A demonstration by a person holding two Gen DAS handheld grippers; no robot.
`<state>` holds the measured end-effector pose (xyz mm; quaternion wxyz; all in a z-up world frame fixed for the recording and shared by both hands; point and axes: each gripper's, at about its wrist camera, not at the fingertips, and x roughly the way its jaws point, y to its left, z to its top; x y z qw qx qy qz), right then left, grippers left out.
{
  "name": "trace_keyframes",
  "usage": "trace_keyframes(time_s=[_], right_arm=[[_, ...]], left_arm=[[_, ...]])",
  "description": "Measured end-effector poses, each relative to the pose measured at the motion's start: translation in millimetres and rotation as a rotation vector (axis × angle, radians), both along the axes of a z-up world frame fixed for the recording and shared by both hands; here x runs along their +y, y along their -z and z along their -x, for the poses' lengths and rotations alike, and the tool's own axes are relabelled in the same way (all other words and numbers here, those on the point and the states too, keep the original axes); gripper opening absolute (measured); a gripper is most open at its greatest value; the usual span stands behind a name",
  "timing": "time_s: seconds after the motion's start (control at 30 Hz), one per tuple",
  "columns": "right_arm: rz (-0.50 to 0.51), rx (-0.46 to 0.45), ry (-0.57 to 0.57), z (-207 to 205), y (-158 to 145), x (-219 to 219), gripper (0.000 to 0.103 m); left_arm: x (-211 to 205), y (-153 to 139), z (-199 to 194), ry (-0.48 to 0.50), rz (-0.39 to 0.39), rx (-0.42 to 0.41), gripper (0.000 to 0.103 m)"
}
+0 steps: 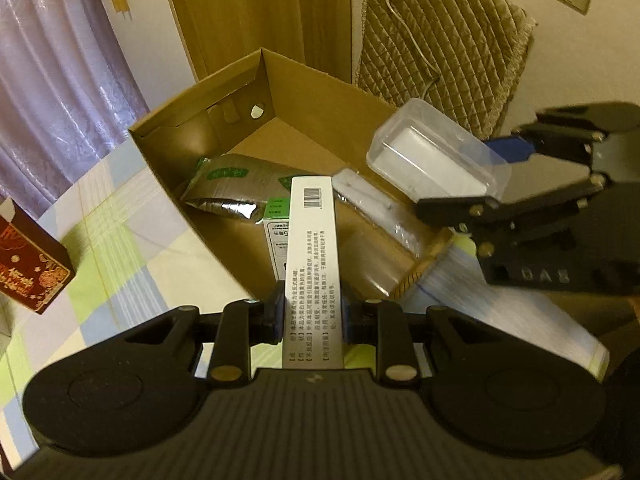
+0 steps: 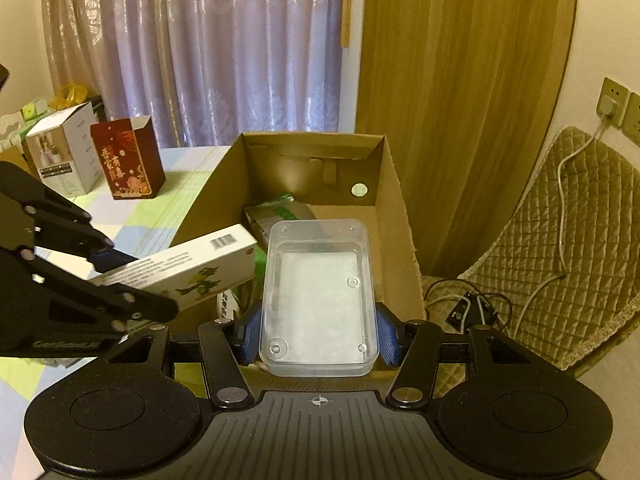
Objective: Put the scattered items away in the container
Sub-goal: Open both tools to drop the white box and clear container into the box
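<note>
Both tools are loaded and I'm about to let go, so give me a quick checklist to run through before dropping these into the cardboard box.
1. Left tool shut on the white carton: ok.
2. Right tool shut on the clear plastic tub: ok.
3. Tub over the cardboard box opening: ok.
4. Carton fully past the box's near wall: cannot tell.
5. Free floor left beside the foil pouch: ok.
6. The two tools clear of each other: ok, apart.

Blurred striped sheet; small green-white box half hidden behind white carton.
</note>
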<state>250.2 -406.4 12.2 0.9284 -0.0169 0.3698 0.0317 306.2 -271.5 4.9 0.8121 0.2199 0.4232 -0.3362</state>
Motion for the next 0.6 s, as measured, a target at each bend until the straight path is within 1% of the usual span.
trace_keyframes(time_s=[0.2,0.33,0.47,0.6], right_arm=[[-0.005,-0.007,0.023,-8,1,-11,0.058],[-0.003,-0.004,0.023,-14,5,-14,0.058],[-0.003,0.004,0.021,-19,10,-14,0.058],[-0.002,0.009,0.017,-24,13,-11,0.058]], left_arm=[[-12,6,-16,-0.022,0.039,-0.018,0.022],[-14,5,-20,-0.03,0.065,-0.035,0.021],[-12,5,-22,-0.033,0.082,-0.043,0.021],[-5,1,-23,-0.053,0.117,-0.059,0.021]])
